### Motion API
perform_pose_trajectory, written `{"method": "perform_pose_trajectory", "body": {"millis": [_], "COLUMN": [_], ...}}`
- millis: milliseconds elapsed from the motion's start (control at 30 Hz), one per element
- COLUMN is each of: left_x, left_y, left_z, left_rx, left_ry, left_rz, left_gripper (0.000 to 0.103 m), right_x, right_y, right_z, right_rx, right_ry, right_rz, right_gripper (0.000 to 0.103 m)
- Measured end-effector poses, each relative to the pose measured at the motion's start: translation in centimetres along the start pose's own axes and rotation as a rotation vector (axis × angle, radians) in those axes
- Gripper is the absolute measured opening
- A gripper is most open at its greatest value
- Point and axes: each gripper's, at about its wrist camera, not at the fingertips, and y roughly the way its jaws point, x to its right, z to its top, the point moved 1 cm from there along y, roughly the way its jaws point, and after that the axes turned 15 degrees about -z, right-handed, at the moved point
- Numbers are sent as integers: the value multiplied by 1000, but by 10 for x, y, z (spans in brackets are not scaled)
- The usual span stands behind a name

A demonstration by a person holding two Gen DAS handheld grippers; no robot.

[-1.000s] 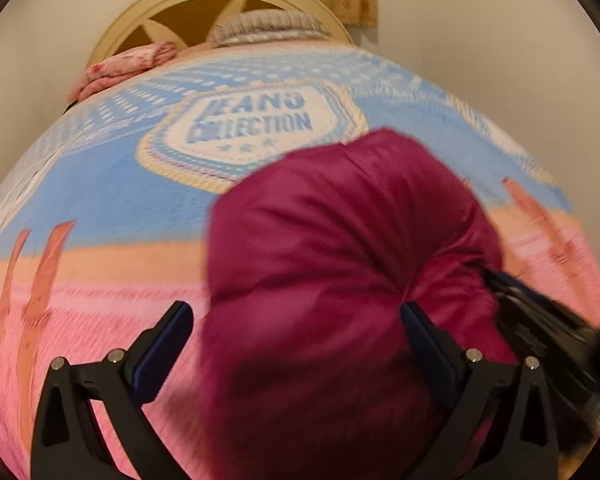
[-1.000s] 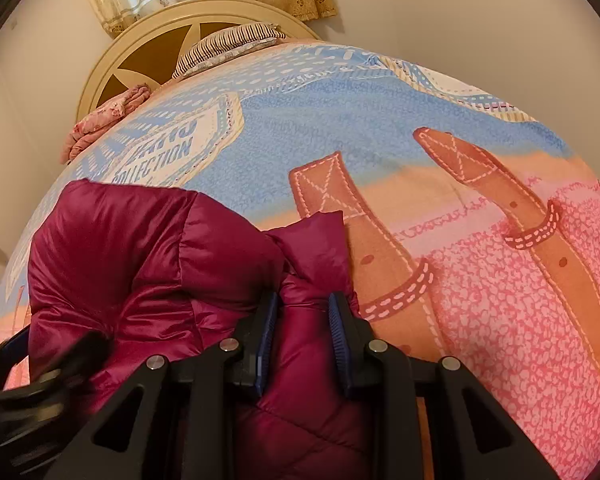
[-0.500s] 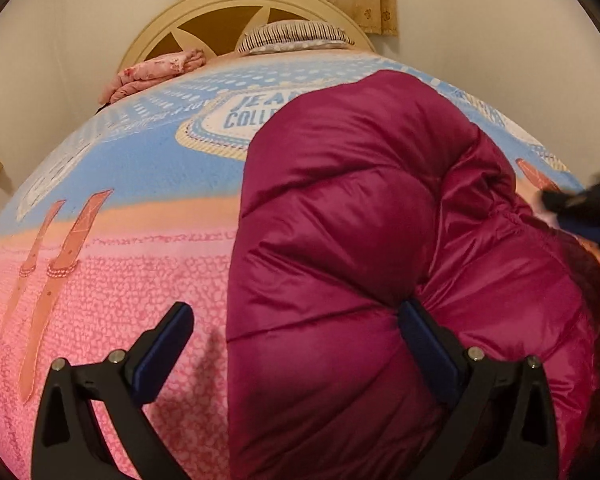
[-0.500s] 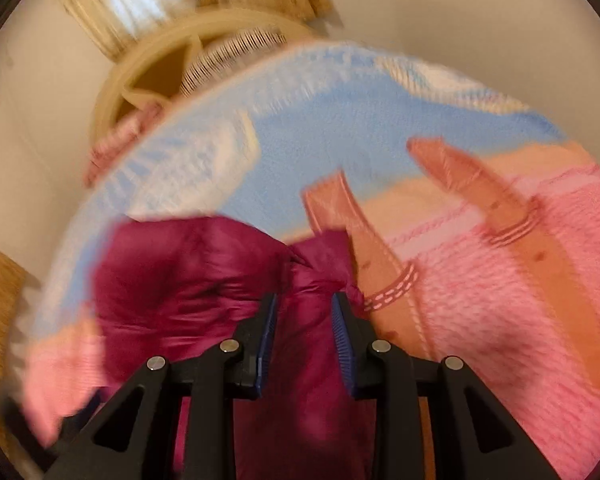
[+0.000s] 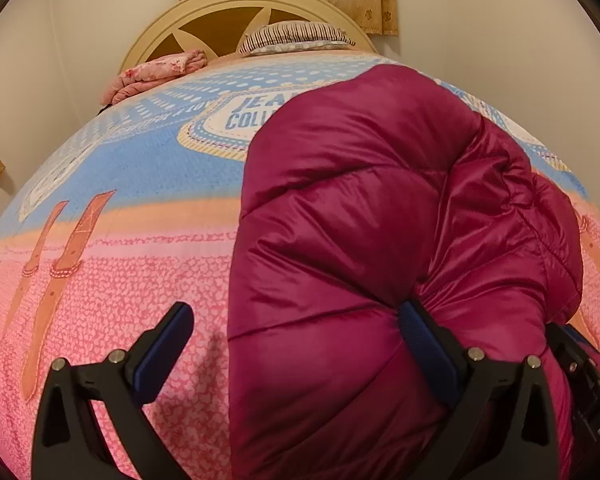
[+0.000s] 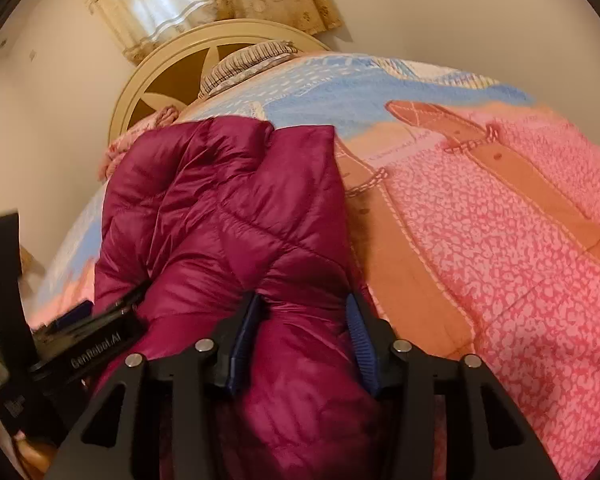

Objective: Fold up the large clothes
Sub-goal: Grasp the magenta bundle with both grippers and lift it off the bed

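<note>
A magenta quilted puffer jacket (image 5: 380, 208) lies bunched up on the bed, sitting on the patterned bedspread (image 5: 120, 288) with its pink, orange and blue bands and the printed belt straps. In the left wrist view the left gripper (image 5: 296, 344) has its fingers (image 5: 162, 346) spread wide: the left one hangs over bare pink bedspread, well clear of the cloth, and the right one presses against a fold of the jacket, so nothing is pinched there, it is released. Over in the right wrist view the right gripper (image 6: 302, 332) has a thick roll of the jacket (image 6: 236, 216) between its blue-padded fingers (image 6: 242, 332), and those fingers are opening; the padding bulges up between them and touches both, though whether they grip with any force I cannot tell. The left gripper's black body (image 6: 80, 340) shows at that view's left edge, tucked against the jacket's side, and the right gripper's body (image 5: 588, 376) peeks in at the lower right of the left view. Up at the head of the bed sit a striped pillow (image 5: 296, 36), a folded pink blanket (image 5: 156, 74) and the round cream headboard (image 5: 204, 12), with beige curtains (image 6: 204, 4) above.
</note>
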Motion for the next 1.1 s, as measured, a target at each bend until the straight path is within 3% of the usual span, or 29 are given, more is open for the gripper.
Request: {"method": "perform_pose_trajectory", "body": {"millis": [167, 267, 333, 400, 467, 533, 600, 733, 833, 933, 967, 1000, 1033, 1100], "left_x": [-1, -18, -40, -60, -70, -74, -73, -60, -57, -58, -58, -57, -56, -53], "left_y": [-6, -24, -40, -43, -29, -8, 2, 8, 14, 17, 14, 13, 11, 6], "left_z": [2, 6, 8, 11, 13, 9, 3, 0, 3, 8, 8, 8, 6, 3], "left_rx": [-8, 8, 57, 77, 37, -40, -39, -18, -28, -20, -15, -14, -14, -16], "left_ry": [6, -40, -113, -170, -210, -256, -290, -220, -195, -183, -176, -175, -178, -174], "left_rz": [-17, -140, -236, -272, -303, -391, -480, -484, -500, -507, -523, -559, -556, -552], "left_gripper": [103, 103, 103, 103, 103, 103, 103, 103, 103, 102, 90, 77, 74, 65], "right_x": [1, 15, 30, 42, 46, 41, 30, 11, 2, -10, -12, -11, -10, -8], "right_y": [-6, -17, -31, -35, -28, -4, 13, 37, 37, 37, 39, 40, 40, 38], "right_z": [6, 19, 36, 51, 63, 74, 72, 54, 49, 43, 41, 38, 39, 35], "right_rx": [-10, -50, -15, 10, -6, -84, -126, -185, -139, -143, -169, -181, -185, -202], "right_ry": [-2, 64, 93, 102, 94, 31, -45, -102, -125, -179, -164, -139, -122, -70], "right_rz": [2, 64, 143, 184, 230, 255, 304, 348, 353, 341, 373, 384, 386, 401], "right_gripper": [51, 52, 61, 89, 91, 91, 91, 91, 91, 80, 67, 61, 57, 40]}}
